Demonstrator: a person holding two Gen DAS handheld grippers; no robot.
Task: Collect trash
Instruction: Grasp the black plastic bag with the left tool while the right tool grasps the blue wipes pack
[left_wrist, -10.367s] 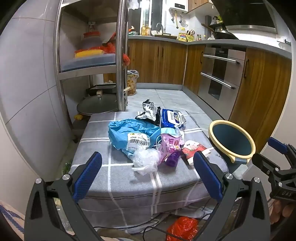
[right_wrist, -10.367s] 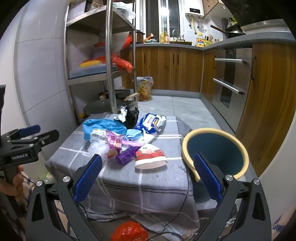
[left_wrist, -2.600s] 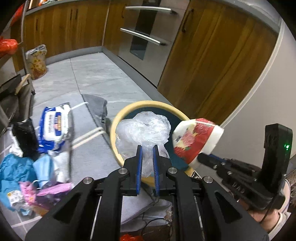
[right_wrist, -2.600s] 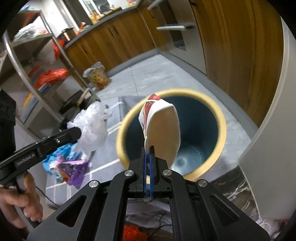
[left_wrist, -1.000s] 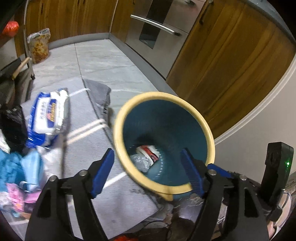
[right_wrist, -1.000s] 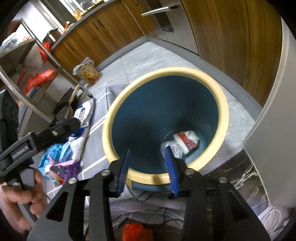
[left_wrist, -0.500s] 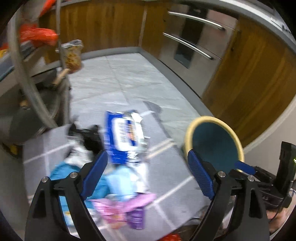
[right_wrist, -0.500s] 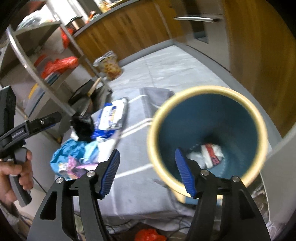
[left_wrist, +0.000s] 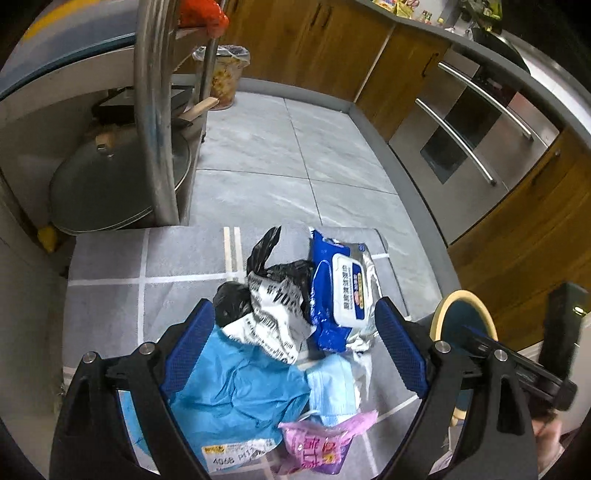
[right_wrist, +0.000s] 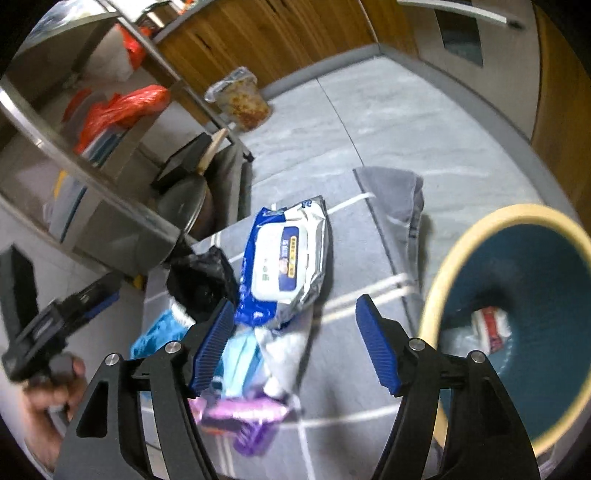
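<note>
Trash lies heaped on the grey checked cloth (left_wrist: 110, 258): a black-and-white bag (left_wrist: 273, 314), a blue wet-wipe pack (left_wrist: 343, 291), a blue plastic bag (left_wrist: 236, 387), a pale blue mask (left_wrist: 332, 387) and a pink wrapper (left_wrist: 321, 443). My left gripper (left_wrist: 295, 350) is open and empty just above the heap. My right gripper (right_wrist: 295, 343) is open and empty over the wipe pack (right_wrist: 284, 262) and mask (right_wrist: 240, 362). The teal bin with a yellow rim (right_wrist: 461, 258) stands at the right and holds a red-and-white wrapper (right_wrist: 491, 325).
A steel shelf rack (left_wrist: 155, 110) with a pot lid (left_wrist: 110, 184) stands behind the table on the left. Wooden cabinets and an oven (left_wrist: 480, 122) line the far right. A bagged bin (left_wrist: 221, 74) stands on the grey tile floor.
Both grippers have let go of their trash into the bin, opened, and swung left from the bin to above the heap on the cloth.
</note>
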